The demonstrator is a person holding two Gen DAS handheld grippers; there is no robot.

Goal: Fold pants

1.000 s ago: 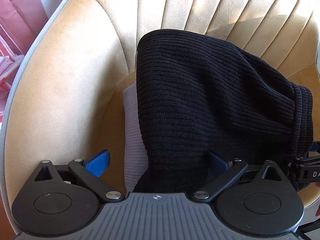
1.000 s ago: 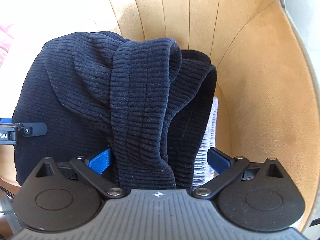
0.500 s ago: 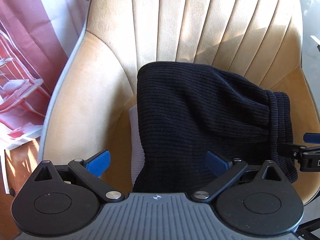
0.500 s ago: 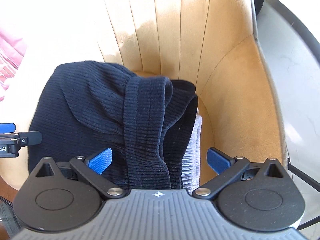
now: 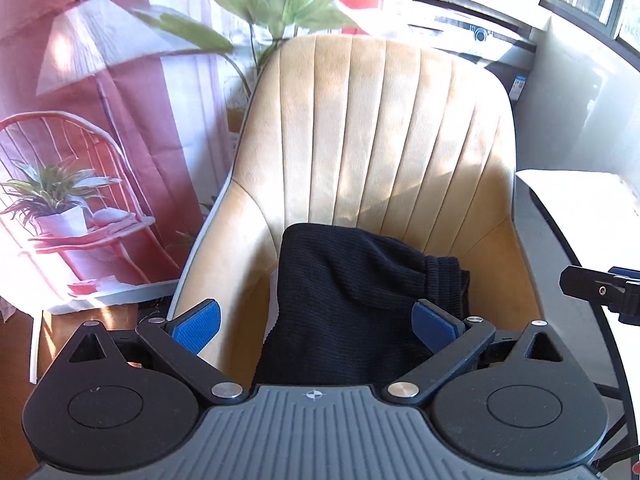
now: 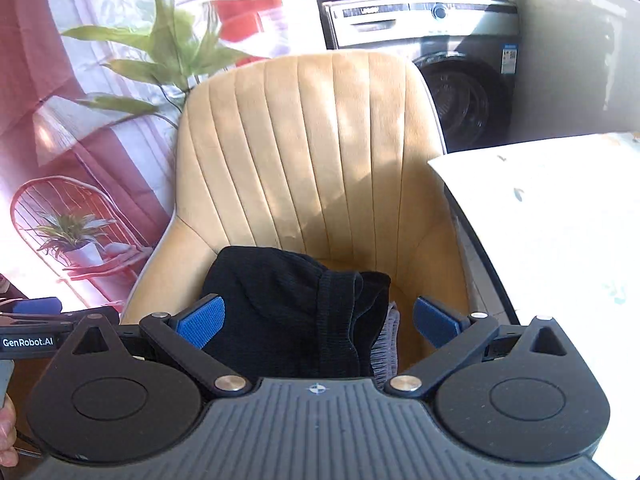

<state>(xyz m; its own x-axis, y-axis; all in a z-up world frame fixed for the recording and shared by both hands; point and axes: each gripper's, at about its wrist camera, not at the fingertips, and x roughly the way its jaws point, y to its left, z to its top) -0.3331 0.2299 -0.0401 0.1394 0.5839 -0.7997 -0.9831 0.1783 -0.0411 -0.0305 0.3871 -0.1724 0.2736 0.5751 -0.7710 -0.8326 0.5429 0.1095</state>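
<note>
Left wrist view shows your left gripper [image 5: 316,322] spread wide and holding nothing, as is your right gripper [image 6: 318,320] in its own view. Just past both, the folded black pants [image 5: 344,300] sit on the tan chair [image 5: 392,128] seat atop a grey garment [image 6: 386,340]; farther back stand a plant [image 6: 160,44] and washing machine [image 6: 460,72]
</note>
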